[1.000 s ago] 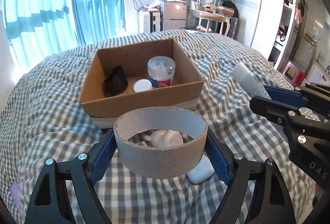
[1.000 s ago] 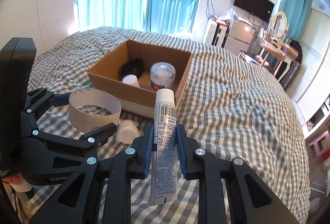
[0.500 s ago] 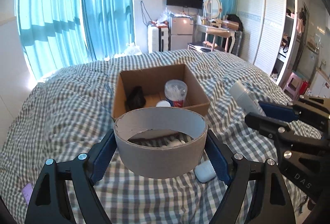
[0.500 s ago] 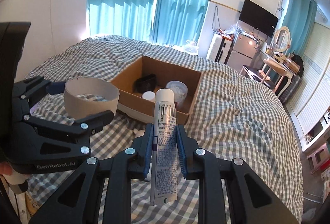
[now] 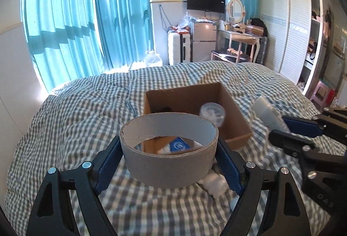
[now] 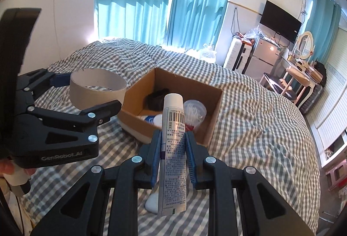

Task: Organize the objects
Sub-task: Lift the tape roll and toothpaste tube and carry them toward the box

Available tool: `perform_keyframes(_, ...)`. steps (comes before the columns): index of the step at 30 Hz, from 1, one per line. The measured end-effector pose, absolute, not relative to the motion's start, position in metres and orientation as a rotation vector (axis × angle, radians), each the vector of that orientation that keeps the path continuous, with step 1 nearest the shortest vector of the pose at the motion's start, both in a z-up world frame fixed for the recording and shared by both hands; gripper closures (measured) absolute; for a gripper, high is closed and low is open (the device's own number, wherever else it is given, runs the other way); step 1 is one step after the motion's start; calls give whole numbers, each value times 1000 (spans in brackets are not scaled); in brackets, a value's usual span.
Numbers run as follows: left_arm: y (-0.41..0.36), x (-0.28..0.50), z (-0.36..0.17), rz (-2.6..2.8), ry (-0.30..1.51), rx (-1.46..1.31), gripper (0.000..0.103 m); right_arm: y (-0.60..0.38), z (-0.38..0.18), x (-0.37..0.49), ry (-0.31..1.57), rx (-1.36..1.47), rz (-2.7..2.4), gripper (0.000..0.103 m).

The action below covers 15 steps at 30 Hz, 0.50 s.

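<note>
Left gripper (image 5: 169,162): fingers clamped on a cardboard tape ring (image 5: 169,153), held above the checked bed (image 5: 65,127), near the cardboard box (image 5: 236,125) front edge.
Right gripper (image 6: 173,160): fingers gripping a white tube (image 6: 173,149) upright, right of the ring.
Box: open-topped; cotton-swab jar (image 6: 194,111) inside.

left tongs (image 5: 169,165) — black frame | blue ribbed pads | silver screws | right tongs (image 6: 172,160) — alike

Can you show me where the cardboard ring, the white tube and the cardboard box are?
cardboard ring (image 5: 169,167): left wrist view, on its front outer wall.
white tube (image 6: 173,144): right wrist view, on its printed middle, between the claw's blue pads.
cardboard box (image 6: 213,115): right wrist view, on its right inner wall.
</note>
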State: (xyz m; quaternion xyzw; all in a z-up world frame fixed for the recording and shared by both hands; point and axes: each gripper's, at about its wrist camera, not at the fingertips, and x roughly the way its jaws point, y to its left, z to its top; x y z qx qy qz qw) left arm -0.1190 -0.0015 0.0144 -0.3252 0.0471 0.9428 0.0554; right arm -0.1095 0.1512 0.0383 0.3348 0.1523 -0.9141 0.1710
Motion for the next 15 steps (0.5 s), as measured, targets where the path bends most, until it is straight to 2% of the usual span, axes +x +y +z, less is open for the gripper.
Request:
perform_keyframes(8,-12,-171,4,2872,136,-1016,18,140,41,-163,411,952,-2590,82)
perform_keyframes(15,-14,-215,-17,2846,139,-1046,18,131,18,-218,414,1026,-2555,82)
